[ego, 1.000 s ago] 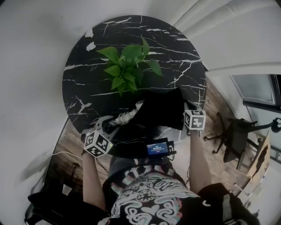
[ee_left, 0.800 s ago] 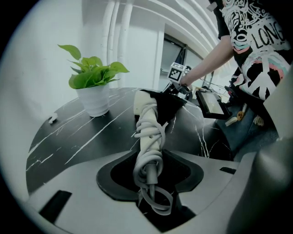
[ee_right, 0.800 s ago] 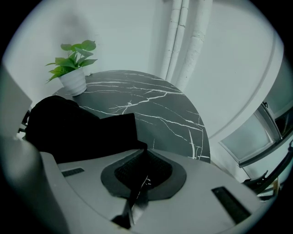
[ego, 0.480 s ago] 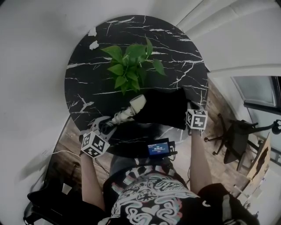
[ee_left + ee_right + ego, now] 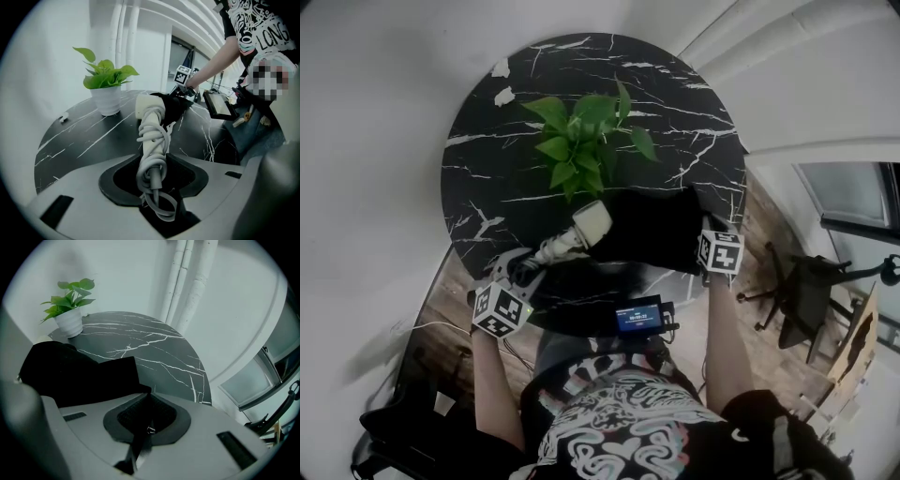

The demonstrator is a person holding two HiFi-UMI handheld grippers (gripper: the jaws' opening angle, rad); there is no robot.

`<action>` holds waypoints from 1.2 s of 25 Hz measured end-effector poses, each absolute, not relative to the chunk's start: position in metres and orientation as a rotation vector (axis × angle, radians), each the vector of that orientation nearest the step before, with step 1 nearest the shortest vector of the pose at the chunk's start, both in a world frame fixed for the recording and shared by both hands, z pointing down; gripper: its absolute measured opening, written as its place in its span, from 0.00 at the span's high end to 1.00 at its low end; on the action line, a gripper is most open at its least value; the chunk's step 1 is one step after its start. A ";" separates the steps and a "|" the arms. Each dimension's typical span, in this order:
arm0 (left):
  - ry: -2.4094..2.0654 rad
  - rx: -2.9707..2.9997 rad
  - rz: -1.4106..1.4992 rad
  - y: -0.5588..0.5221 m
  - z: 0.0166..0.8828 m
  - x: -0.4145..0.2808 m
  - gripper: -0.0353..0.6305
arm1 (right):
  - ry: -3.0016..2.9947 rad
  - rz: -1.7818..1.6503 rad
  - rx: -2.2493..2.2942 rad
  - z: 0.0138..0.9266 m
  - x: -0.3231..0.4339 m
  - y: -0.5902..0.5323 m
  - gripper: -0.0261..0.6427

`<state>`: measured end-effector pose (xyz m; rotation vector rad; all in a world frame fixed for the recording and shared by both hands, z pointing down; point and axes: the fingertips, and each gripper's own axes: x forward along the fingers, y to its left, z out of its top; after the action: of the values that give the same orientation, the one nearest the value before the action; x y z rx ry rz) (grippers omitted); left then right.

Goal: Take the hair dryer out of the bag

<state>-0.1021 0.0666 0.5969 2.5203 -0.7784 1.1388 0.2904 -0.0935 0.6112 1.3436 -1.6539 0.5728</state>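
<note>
The white hair dryer (image 5: 579, 232), its cord wound round the handle, lies out of the black bag (image 5: 652, 230) on the round marble table (image 5: 675, 112). My left gripper (image 5: 528, 267) is shut on the handle end; in the left gripper view the hair dryer (image 5: 151, 133) sticks up from my left gripper (image 5: 152, 178) with its head against the bag (image 5: 177, 105). My right gripper (image 5: 703, 230) is shut on the bag's right edge. In the right gripper view the bag (image 5: 75, 371) runs into my right gripper (image 5: 146, 397).
A potted plant (image 5: 586, 141) stands mid-table just beyond the bag. Small white scraps (image 5: 502, 94) lie at the far left. A black device with a lit screen (image 5: 639, 317) sits at the near table edge. An office chair (image 5: 802, 291) stands on the floor at right.
The left gripper has pulled the hair dryer leftward; its head, hidden in the bag before, now shows outside it. The right gripper has stayed on the bag.
</note>
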 end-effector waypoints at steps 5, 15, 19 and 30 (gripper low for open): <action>-0.796 2.508 1.129 0.066 0.598 -0.110 0.68 | -1.626 0.557 1.367 0.612 0.291 -0.097 0.93; -0.799 2.493 1.166 0.067 0.607 -0.115 0.67 | -1.503 0.440 1.390 0.610 0.286 -0.098 0.92; -0.881 2.497 1.177 0.060 0.605 -0.113 0.65 | -1.502 0.387 1.321 0.605 0.274 -0.093 0.92; -0.956 2.471 1.054 0.051 0.585 -0.113 0.56 | -1.542 0.384 1.350 0.566 0.256 -0.060 0.77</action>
<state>-0.1129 0.0508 0.5853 2.4709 -0.9559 1.0537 0.2561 -0.0603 0.5657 1.3504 -1.5416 0.3843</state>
